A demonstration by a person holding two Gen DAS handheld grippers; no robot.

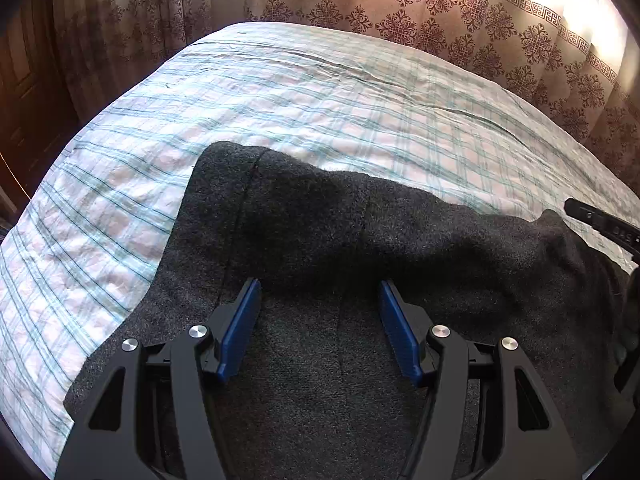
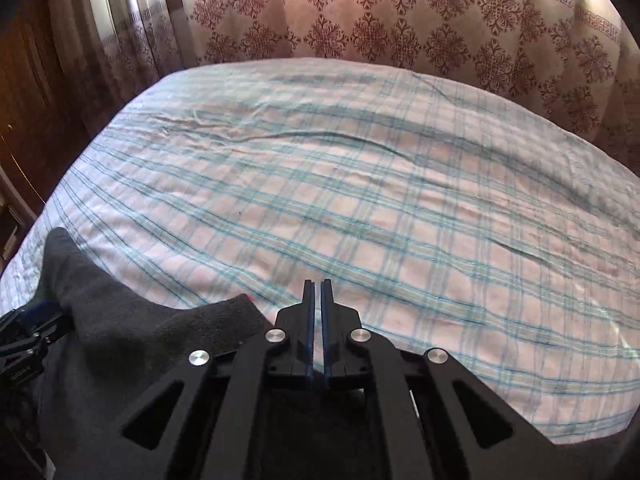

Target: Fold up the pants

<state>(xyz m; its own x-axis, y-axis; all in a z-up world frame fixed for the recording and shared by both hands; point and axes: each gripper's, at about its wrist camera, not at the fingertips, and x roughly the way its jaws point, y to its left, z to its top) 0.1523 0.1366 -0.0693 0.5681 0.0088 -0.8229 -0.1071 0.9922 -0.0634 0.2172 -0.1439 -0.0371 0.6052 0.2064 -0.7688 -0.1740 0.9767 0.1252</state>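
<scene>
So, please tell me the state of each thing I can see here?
Dark grey fleece pants: lying on bed, partly bunched.
Left claw: open above pants.
Right claw: shut, nothing between pads.
Teal-checked white bedsheet: spread, lightly wrinkled.
Patterned beige curtain: drawn.

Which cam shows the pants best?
Left wrist: the dark pants fill the lower frame across the checked bedsheet. Right wrist catches only a bunched part at lower left.
</scene>
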